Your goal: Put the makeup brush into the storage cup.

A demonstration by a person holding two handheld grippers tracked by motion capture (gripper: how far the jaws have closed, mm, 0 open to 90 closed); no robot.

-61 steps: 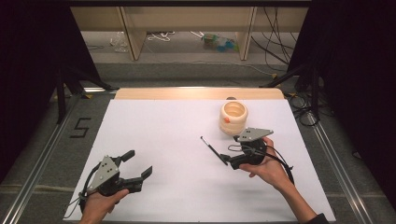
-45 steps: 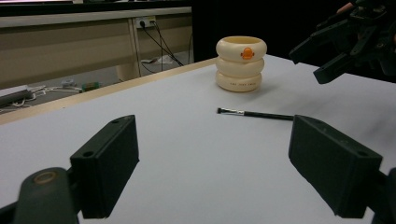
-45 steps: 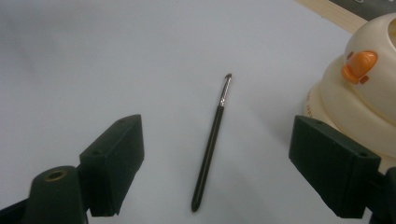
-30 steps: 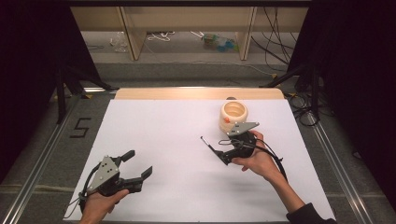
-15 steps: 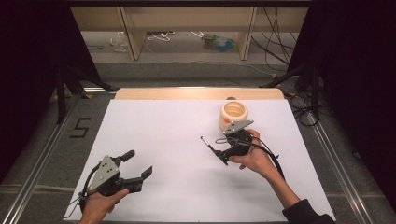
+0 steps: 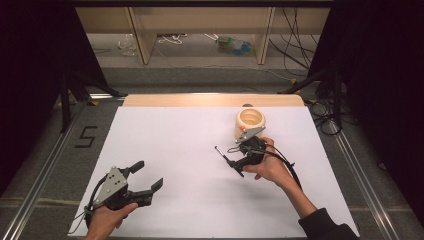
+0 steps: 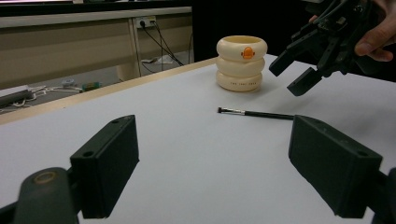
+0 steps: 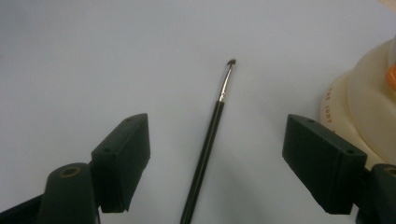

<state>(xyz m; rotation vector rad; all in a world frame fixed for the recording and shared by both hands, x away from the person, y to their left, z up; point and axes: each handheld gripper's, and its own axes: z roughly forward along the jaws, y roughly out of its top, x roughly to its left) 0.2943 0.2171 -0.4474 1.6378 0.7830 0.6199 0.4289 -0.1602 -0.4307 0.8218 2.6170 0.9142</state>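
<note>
A thin black brush (image 6: 223,154) with a silver ferrule lies flat on the white table (image 6: 180,135), just left of a cream ringed cup (image 6: 251,122). My right gripper (image 6: 233,166) hovers over the brush handle and tilts down at it. Its jaws are open and have just been closing a little. In the right gripper view the brush (image 8: 212,126) runs between the jaws of the right gripper (image 8: 223,165) without touching either pad. My left gripper (image 6: 147,175) rests open and empty at the table's near left. The left gripper view shows the left gripper (image 7: 219,172), brush (image 7: 257,113), cup (image 7: 241,63) and right gripper (image 7: 294,77).
The cup (image 8: 359,107) stands close beside my right gripper's right jaw. A wooden strip (image 6: 210,100) edges the far side of the table. Metal rails (image 6: 45,170) run along both sides, and shelving with cables (image 6: 200,30) stands behind.
My right gripper has moved a little left and away from the person, coming over the brush handle and tipping down. The left gripper has not moved.
</note>
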